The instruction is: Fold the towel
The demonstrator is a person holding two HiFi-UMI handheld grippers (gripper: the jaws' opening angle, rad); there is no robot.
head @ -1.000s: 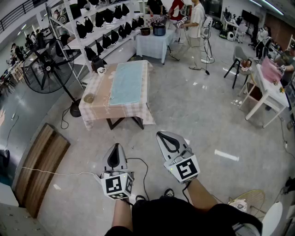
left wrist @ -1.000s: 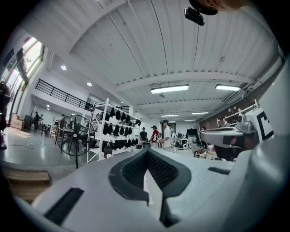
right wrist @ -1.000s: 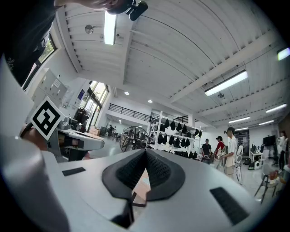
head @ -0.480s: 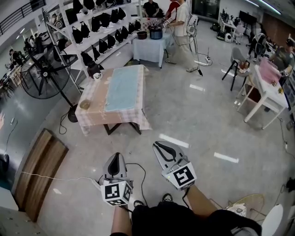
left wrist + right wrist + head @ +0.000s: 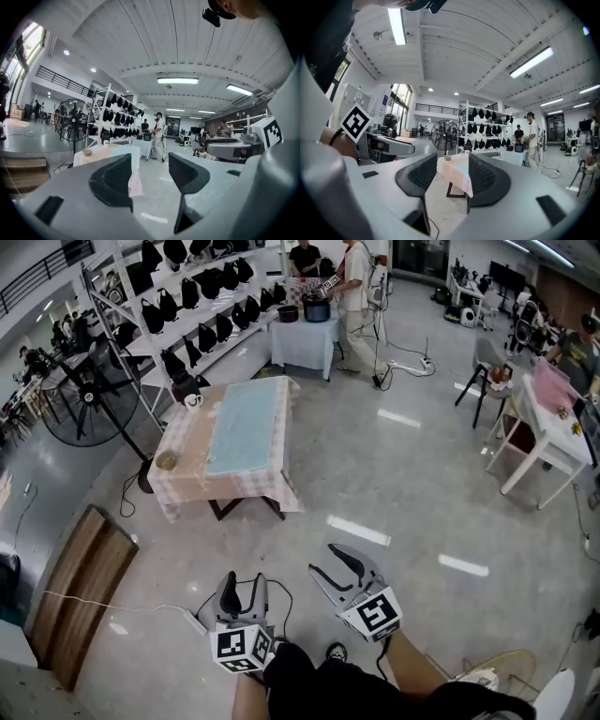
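A light blue towel (image 5: pixel 236 426) lies flat and spread along a low table (image 5: pixel 178 486) covered with a pink checked cloth, far ahead across the floor. My left gripper (image 5: pixel 244 585) hangs low near my body. Its jaws are opening, with nothing between them. My right gripper (image 5: pixel 339 566) is beside it, jaws also opening and empty. Both are far short of the table. In the left gripper view, the left gripper (image 5: pixel 150 161) frames the distant table (image 5: pixel 101 154). The right gripper (image 5: pixel 452 164) frames the table and towel (image 5: pixel 461 168) in its own view.
On the table stand a white mug (image 5: pixel 193 400) and a small bowl (image 5: pixel 167 460). A standing fan (image 5: pixel 89 395) and a rack of black bags (image 5: pixel 187 296) flank it. A wooden board (image 5: pixel 84 587) and a cable (image 5: pixel 122 607) lie on the floor. People stand by a far table (image 5: pixel 305 334).
Both grippers sank toward the bottom of the head view, and their jaws went from shut to apart. The people by the far table shifted left.
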